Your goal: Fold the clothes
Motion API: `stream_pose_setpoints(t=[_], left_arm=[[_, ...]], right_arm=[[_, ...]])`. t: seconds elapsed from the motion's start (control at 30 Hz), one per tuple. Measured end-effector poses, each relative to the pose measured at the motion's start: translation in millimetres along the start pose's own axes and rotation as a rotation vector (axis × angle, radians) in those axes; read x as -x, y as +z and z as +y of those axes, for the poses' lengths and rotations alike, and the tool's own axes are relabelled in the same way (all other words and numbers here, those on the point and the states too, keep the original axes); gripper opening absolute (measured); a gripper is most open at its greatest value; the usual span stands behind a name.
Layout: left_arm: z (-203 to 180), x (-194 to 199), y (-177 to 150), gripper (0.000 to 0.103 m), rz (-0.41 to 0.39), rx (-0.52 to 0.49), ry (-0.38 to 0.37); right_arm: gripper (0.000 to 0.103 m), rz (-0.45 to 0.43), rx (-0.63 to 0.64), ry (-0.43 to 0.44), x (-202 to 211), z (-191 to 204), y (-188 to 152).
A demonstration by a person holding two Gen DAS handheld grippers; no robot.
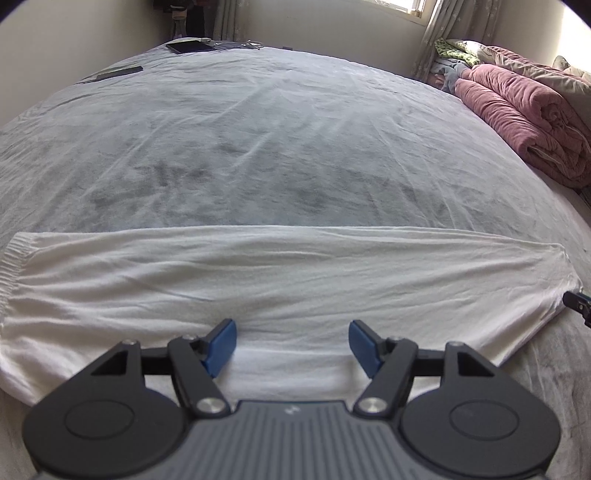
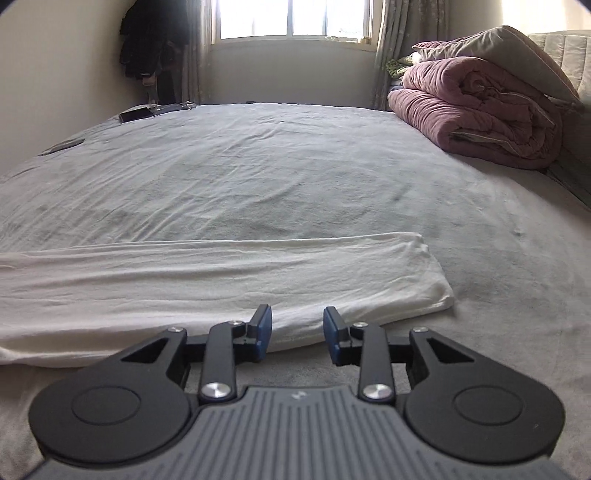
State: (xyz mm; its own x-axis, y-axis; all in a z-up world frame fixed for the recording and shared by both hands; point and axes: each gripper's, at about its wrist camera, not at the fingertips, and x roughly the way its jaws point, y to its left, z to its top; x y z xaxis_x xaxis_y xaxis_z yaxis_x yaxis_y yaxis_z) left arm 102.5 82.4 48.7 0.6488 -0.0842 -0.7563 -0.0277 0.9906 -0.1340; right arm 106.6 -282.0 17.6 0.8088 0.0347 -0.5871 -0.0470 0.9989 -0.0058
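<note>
A white garment (image 1: pixel 280 280) lies flat across the near part of the bed as a long folded strip, with a ribbed hem at its left end. My left gripper (image 1: pixel 292 341) hovers open over the garment's near edge, its blue pads wide apart and holding nothing. In the right wrist view the same white garment (image 2: pixel 207 280) runs from the left edge to a folded right end. My right gripper (image 2: pixel 297 330) is open just before the near edge, close to that right end, with nothing between its pads. A tip of the right gripper (image 1: pixel 578 302) shows at the garment's right end.
The grey bedsheet (image 1: pixel 266 140) stretches wide beyond the garment. Rolled pink quilts (image 2: pixel 476 118) and pillows are stacked at the far right. Dark flat items (image 1: pixel 190 46) lie at the far left corner of the bed. A window (image 2: pixel 291 18) and curtains stand behind.
</note>
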Motion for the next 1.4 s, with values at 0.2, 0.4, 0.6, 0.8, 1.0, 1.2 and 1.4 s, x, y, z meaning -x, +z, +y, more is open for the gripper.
stream_pose_setpoints(t=[0.2, 0.4, 0.6, 0.8, 1.0, 1.2, 1.4], left_arm=[[1, -2, -3, 0.069, 0.013, 0.004, -0.015], [10, 8, -1, 0.069, 0.034, 0.040, -0.043], [13, 48, -10, 0.069, -0.024, -0.066, -0.114], [-16, 57, -53, 0.070, -0.020, -0.432, -0.086], [-37, 52, -76, 0.081, -0.053, -0.626, -0.036], [-31, 43, -67, 0.085, -0.123, -0.639, 0.101], [-18, 44, -50, 0.034, -0.145, -0.534, 0.038]], right_arm=[[0.038, 0.039, 0.016, -0.019, 10, 18, -28], [0.038, 0.008, 0.040, -0.017, 24, 45, -43], [0.038, -0.007, 0.090, 0.038, 34, 77, -50], [0.038, -0.015, 0.138, 0.137, 34, 108, -50], [0.038, -0.039, 0.203, 0.159, 31, 126, -49], [0.039, -0.043, 0.192, 0.169, 29, 127, -48], [0.039, -0.052, 0.198, 0.163, 31, 132, -48]])
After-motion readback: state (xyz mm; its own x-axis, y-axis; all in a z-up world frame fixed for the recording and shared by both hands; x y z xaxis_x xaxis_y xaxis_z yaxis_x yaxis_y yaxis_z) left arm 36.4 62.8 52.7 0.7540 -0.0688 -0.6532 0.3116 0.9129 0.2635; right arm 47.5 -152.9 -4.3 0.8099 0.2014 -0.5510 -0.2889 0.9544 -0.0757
